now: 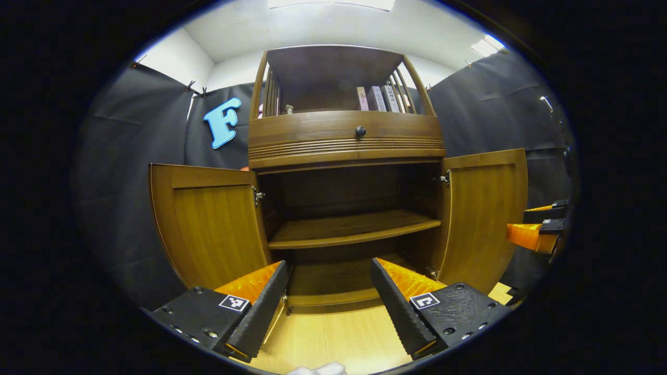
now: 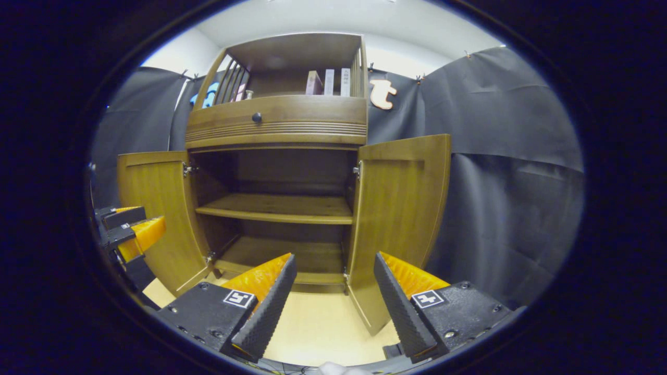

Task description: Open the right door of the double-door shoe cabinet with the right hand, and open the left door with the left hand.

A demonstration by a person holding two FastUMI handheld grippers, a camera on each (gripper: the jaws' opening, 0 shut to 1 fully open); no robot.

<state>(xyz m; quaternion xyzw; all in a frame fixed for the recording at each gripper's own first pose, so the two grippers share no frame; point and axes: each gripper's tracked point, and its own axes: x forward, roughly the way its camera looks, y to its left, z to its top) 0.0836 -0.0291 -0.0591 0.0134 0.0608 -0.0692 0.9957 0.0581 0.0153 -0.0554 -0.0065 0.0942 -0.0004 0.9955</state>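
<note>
Left gripper view: the brown wooden double-door shoe cabinet point(image 1: 346, 156) sits dead ahead on the pale wooden floor point(image 1: 333, 338), with both doors swung wide. The left door point(image 1: 213, 224) and right door point(image 1: 482, 219) both stand out to the sides, showing the inner shelf point(image 1: 351, 229). The left hand-held gripper point(image 1: 331, 307) has its fingers spread wide apart, nothing between them. The other hand-held gripper pokes in at the far right edge, beside the right door.

Right gripper view: same cabinet, a bit left of centre, both doors open. The right hand-held gripper point(image 2: 333, 302) is also spread wide and holds nothing. A few upright books point(image 2: 328, 82) stand on the top shelf, and a small dark round knob point(image 2: 256, 117) is on the drawer front.
</note>
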